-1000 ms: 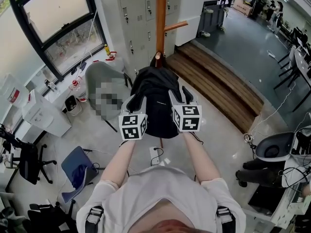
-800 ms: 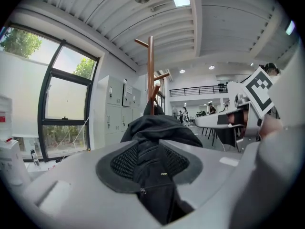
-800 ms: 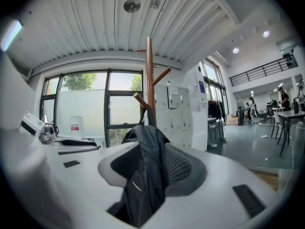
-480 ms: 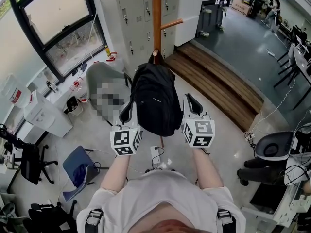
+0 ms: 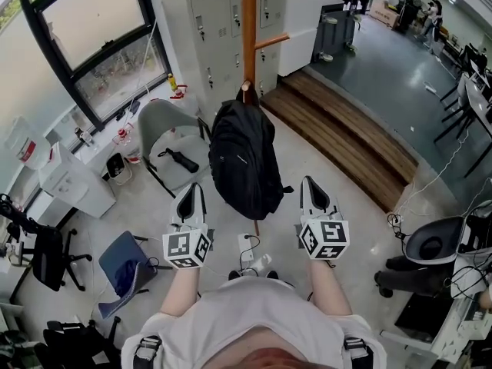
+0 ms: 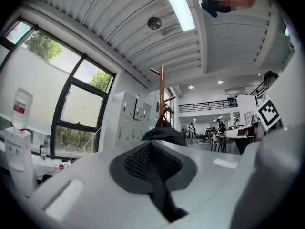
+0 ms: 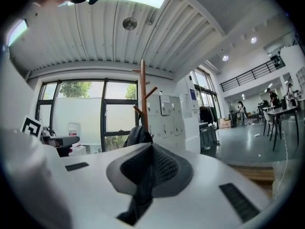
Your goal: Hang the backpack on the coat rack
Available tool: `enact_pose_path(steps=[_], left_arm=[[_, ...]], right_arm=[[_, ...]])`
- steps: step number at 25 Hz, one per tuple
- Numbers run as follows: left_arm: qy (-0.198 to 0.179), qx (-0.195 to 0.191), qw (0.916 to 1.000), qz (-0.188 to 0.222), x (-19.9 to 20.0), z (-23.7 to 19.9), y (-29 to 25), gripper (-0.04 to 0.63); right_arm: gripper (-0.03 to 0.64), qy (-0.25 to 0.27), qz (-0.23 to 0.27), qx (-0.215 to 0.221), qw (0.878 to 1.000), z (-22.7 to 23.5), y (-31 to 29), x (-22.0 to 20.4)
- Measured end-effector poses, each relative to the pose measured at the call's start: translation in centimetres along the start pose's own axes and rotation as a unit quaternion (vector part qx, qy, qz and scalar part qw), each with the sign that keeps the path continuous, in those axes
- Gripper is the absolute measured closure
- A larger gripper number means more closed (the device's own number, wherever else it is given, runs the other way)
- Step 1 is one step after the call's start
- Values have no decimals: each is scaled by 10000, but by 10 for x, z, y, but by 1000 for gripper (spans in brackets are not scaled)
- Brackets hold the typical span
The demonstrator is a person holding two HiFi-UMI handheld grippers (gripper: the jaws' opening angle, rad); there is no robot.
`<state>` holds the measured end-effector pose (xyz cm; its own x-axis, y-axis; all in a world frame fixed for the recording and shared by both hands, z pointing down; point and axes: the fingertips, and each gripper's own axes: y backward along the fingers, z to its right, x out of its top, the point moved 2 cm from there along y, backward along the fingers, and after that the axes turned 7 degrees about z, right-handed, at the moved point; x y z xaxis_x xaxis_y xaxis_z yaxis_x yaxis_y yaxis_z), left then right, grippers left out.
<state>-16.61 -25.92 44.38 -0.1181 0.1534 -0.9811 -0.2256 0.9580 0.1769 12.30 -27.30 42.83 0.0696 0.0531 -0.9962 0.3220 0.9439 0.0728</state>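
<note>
Backpack, head view: hanging from a low peg of the wooden coat rack. The left gripper and right gripper stand one on each side of it, near but not touching, both pointing towards the rack.

Left gripper view: jaws pressed together, having just been closing, with nothing between them (the backpack shows beyond the tips, on the rack).

Right gripper view: jaws likewise brought together, just closed and empty. Backpack and rack stand ahead, in front of the window.
</note>
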Motion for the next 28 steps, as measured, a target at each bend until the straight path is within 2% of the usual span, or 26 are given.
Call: enact_pose_path(steps=[3,6,10,15,20,25,28], left_arm=[[-109,-110,9999,13,-5,6,14,584],[17,-128,9998,-128,-18,8,25,584],[-45,-118,9993,-358,-41,11,37,584],[288,-1,9983,-512,-58,6,41,584],[184,22,9986,-501,-59,-1,36,584],[203,-19,9983,-555,-63,-2,34,584],[230,-42,9979,-609,-65,1,35,584]], right_arm=[[607,-28,-47,-65,10000,4,9,-13],[607,-37,-43,-157,9999,13,17,-22],[607,31,-90,-242,9997,22,26,-31],[607,-14,-176,-135,9998,22,33,-39],[607,608,-283,-48,9977,10,35,-40],[607,117,-356,76,9993,0,37,-49],[607,19,-411,116,9991,-7,39,-53]])
